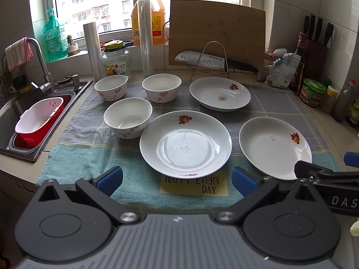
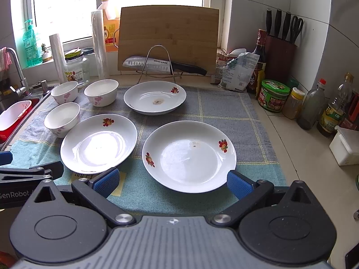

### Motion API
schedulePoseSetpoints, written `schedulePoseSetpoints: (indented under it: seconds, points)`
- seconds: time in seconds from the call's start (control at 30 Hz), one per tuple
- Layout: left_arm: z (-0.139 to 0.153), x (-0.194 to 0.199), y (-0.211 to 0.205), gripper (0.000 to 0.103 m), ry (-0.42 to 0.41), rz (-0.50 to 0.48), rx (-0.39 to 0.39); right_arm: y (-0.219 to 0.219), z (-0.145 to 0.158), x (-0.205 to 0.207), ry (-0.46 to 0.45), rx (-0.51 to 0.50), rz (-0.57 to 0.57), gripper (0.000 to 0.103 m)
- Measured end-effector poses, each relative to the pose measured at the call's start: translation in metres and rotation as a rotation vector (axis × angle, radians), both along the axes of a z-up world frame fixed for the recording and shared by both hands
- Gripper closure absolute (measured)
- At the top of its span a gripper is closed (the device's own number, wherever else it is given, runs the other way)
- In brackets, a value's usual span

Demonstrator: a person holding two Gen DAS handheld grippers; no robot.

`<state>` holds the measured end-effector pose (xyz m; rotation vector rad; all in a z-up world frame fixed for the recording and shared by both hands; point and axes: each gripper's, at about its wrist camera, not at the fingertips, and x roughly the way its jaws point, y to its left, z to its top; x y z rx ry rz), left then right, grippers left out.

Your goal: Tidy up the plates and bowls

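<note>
Grippers: left gripper (image 1: pixel 177 179) and right gripper (image 2: pixel 171 180) level, jaws spread wide, empty, above the checked cloth (image 1: pixel 85 157). Three white floral ceramic plates (image 1: pixel 185 141) at 12 o'clock; three white floral bowls (image 1: pixel 128 117) at 11 o'clock.

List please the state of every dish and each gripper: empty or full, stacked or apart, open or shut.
Left gripper: open, holds nothing.
Right gripper: open, holds nothing.
Near middle plate: upright, empty, unstacked.
Near right plate: upright, small stain, unstacked.
Far plate: upright, brown stain at centre, unstacked.
Front bowl: upright, empty.
Back left bowl: upright, empty.
Back right bowl: upright, empty.
</note>
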<state>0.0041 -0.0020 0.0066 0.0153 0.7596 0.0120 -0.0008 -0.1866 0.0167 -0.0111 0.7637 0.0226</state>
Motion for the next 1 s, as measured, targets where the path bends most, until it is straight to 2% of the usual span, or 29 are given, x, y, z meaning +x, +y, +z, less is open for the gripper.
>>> schedulePoseSetpoints:
  seconds: [0.5, 0.77, 1.0]
  points:
    - [-0.007, 0.003, -0.004, 0.001, -0.025, -0.043, -0.024, -0.005, -0.006, -0.005, -0.069, 0.004, 0.062, 0.000]
    - [-0.013, 0.007, -0.006, 0.001, -0.035, -0.077, -0.016, -0.014, -0.016, -0.007, -0.121, -0.050, 0.119, 0.000]
    - [-0.023, 0.013, -0.004, 0.001, -0.025, -0.101, -0.021, -0.029, -0.041, -0.001, -0.095, -0.054, 0.126, 0.000]
